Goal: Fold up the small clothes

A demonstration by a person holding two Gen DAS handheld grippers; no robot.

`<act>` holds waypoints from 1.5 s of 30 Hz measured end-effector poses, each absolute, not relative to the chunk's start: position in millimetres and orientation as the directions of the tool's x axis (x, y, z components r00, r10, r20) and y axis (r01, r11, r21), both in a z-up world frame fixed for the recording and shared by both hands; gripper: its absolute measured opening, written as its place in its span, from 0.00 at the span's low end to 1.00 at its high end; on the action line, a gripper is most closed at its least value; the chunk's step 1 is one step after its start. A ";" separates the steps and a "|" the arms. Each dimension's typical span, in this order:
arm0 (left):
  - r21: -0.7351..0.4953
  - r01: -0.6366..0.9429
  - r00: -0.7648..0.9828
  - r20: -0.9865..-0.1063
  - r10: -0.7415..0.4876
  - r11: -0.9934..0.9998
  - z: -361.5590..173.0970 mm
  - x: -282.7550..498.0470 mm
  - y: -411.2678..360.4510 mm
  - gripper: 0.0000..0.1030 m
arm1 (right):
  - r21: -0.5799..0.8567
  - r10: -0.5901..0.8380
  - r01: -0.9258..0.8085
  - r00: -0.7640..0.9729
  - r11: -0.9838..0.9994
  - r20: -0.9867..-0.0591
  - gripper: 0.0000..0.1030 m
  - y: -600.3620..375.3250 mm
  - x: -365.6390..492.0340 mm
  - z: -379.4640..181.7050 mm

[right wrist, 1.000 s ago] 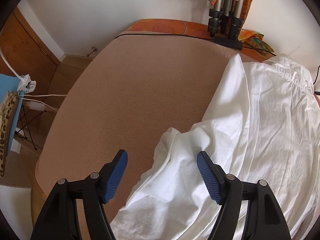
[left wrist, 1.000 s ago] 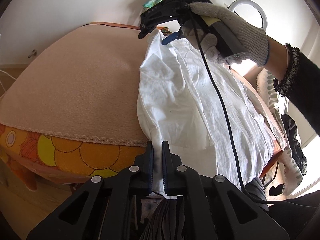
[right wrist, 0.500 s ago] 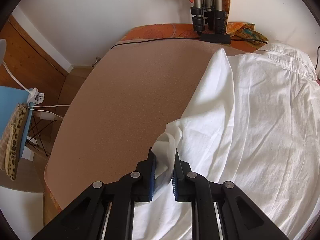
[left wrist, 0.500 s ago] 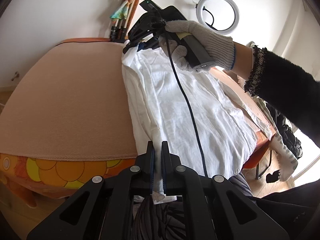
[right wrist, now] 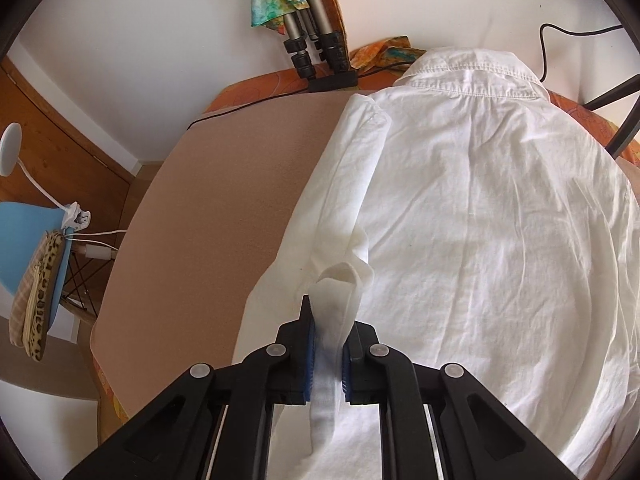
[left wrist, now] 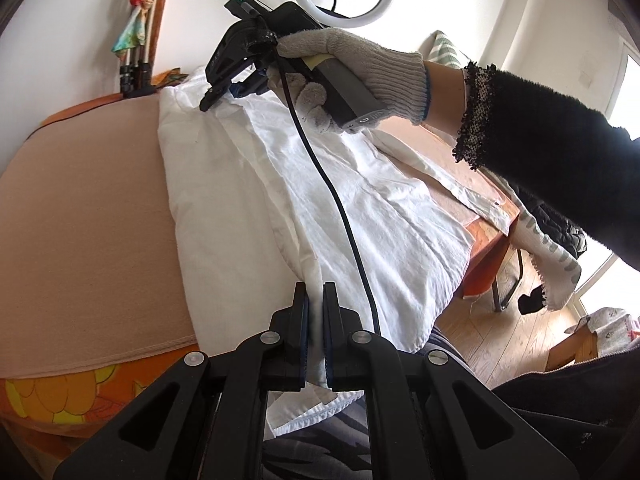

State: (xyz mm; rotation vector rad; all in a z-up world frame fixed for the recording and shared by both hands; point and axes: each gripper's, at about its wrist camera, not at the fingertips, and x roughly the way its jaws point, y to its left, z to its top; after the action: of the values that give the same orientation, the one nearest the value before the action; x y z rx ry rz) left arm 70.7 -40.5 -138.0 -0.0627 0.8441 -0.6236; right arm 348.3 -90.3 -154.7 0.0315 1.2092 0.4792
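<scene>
over the white shirt (right wrist: 500, 220), both tools tilt downward, left jaws clamping its hem, right jaws closing on its sleeve.

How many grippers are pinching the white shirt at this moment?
2. The left gripper is shut on the white shirt's near hem edge. The right gripper, its jaws closing, pinches a fold of the sleeve farther up, near the collar end.

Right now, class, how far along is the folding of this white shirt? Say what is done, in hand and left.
Done: the white shirt lies collar-up on the beige mat, its one side laid inward. In hand: the right gripper is closing on a fabric fold, and the left gripper is shut on the hem. Left: the other side and the crosswise folds.
</scene>
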 end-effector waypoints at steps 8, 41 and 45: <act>-0.298 0.514 0.447 -0.707 -0.548 0.804 -144.3 72.9 -56.9 0.05 | 0.181 0.292 -0.364 0.275 0.914 -0.916 0.06 -93.5 345.9 -172.3; -0.279 0.409 0.478 -0.746 -0.465 0.869 -170.9 61.6 -7.0 0.28 | 0.181 0.375 -0.474 0.354 0.862 -0.857 0.26 -65.1 261.8 -192.3; -0.259 0.387 0.491 -0.754 -0.436 0.885 -156.9 52.6 0.8 0.28 | 0.212 0.405 -0.454 0.385 0.865 -0.829 0.37 -83.6 255.1 -175.5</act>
State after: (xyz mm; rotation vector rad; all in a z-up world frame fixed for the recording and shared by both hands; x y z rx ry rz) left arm 52.6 0.8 -156.9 -0.0570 0.9316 -0.4997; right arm 255.1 -83.6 -175.5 -0.0525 1.0407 0.5477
